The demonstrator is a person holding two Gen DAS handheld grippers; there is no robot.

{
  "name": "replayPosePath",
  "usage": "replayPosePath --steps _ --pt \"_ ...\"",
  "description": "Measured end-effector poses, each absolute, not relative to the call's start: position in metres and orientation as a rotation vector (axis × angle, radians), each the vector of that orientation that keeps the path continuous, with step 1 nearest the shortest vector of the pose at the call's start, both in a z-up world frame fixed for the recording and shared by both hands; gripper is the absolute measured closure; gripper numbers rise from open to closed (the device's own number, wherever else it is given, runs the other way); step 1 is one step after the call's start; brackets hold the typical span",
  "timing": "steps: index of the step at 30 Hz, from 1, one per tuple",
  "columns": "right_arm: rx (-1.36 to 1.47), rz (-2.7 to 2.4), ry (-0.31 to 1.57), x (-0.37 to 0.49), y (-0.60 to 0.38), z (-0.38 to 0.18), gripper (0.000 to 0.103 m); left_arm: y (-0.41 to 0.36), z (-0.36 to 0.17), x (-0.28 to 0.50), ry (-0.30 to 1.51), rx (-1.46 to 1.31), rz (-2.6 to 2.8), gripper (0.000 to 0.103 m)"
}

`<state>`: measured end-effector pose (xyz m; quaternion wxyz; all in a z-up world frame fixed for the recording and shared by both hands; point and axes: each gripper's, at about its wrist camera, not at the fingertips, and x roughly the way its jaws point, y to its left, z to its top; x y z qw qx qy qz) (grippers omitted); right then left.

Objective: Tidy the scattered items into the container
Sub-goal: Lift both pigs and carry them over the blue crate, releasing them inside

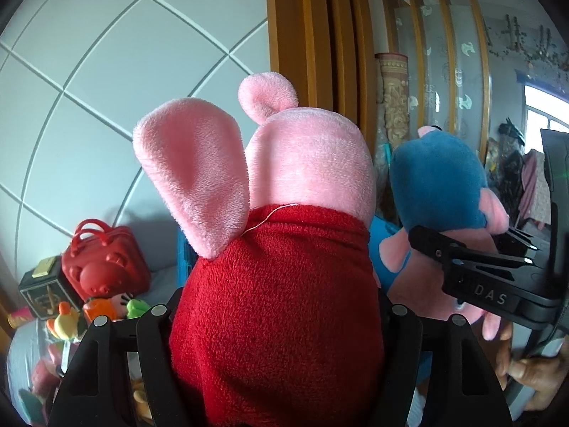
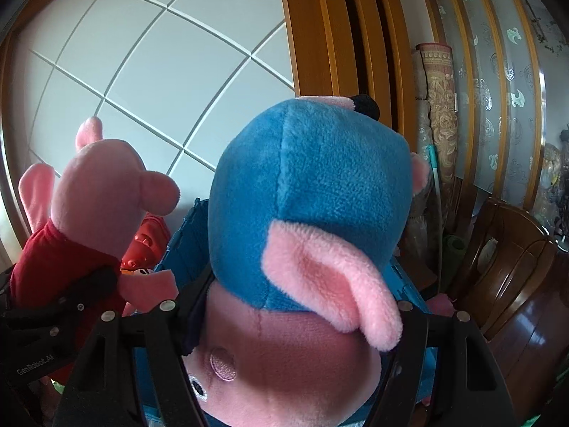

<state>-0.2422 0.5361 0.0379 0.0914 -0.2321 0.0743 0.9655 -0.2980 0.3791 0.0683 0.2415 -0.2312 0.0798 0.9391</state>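
My left gripper point(image 1: 277, 316) is shut on a pink pig plush in a red dress point(image 1: 270, 284) and holds it up, filling the left wrist view. My right gripper point(image 2: 295, 309) is shut on a pink pig plush in a blue outfit point(image 2: 306, 192), held up beside the red one. Each plush shows in the other view: the blue one point(image 1: 437, 185) to the right with the right gripper point(image 1: 462, 249) on it, the red one point(image 2: 71, 227) to the left. A blue crate point(image 2: 181, 245) sits behind and below the plushes, mostly hidden.
A red toy handbag point(image 1: 103, 263), a dark box point(image 1: 46, 288) and small orange and green plush toys point(image 1: 92, 316) lie at the lower left. A tiled wall point(image 1: 106, 71) is behind. Wooden door frames point(image 2: 338, 35), rolled mats point(image 2: 441, 106) and a dark wooden chair point(image 2: 508, 267) stand to the right.
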Motion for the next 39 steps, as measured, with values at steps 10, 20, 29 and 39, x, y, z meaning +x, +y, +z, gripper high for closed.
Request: replayPosePath --steps 10,20,29,39 --pt "-0.791 2.846 0.268 -0.292 0.568 0.016 0.031 0.407 0.048 -0.334 0.237 -0.733 2.57 0.026" --pt "-0.871 2.789 0.37 -0.312 0.597 0.011 0.026 0.413 0.064 -0.332 0.237 -0.643 2.621 0.001" --pt "-0.805 2.793 0.308 -0.303 0.598 0.025 0.022 0.411 0.062 -0.324 0.242 -0.64 2.628 0.001" --pt "-0.779 2.819 0.278 -0.286 0.586 0.031 0.022 0.39 0.051 -0.31 0.23 -0.648 2.652 0.001"
